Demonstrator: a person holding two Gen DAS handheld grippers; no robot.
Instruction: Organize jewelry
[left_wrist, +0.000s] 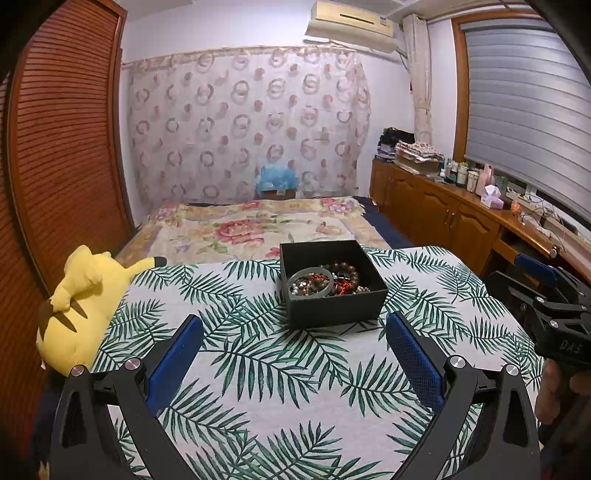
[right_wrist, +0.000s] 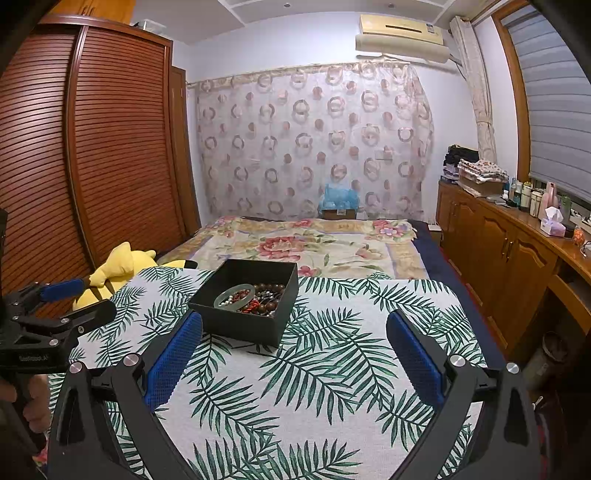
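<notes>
**Q.** Where does the jewelry lie, and why would it be placed there?

**A.** All the jewelry that shows sits heaped inside the black box (left_wrist: 332, 284), an open, lidless box on the leaf-print tabletop (left_wrist: 258, 369), toward its far edge. A pale green bangle (left_wrist: 310, 282) lies at the near left of the heap, resting on brown bead bracelets (left_wrist: 345, 273) and red cord (left_wrist: 341, 288). The pieces overlap; which are tangled cannot be told. Nothing lies loose on the cloth. Such a scene fits either a heap waiting to be sorted out or pieces gathered in and put away; the pictures do not settle which.

**Q.** How are the claws held?

**A.** The left claw (left_wrist: 293, 354) is spread wide and grips nothing; it hovers near the viewer, facing the box squarely, which stands between its blue pads (left_wrist: 177, 362) in the view. The right claw (right_wrist: 293, 354) is likewise spread wide with nothing between its pads, and it looks at the box from the right, so the box falls left of its centre.

**Q.** Why this stance?

**A.** Probably because both claws, level and well apart from the box, keep its open top in clear sight. The yellow plush toy (left_wrist: 77, 306) at the far left edge and the bed (left_wrist: 251, 225) beyond play no evident part.
</notes>
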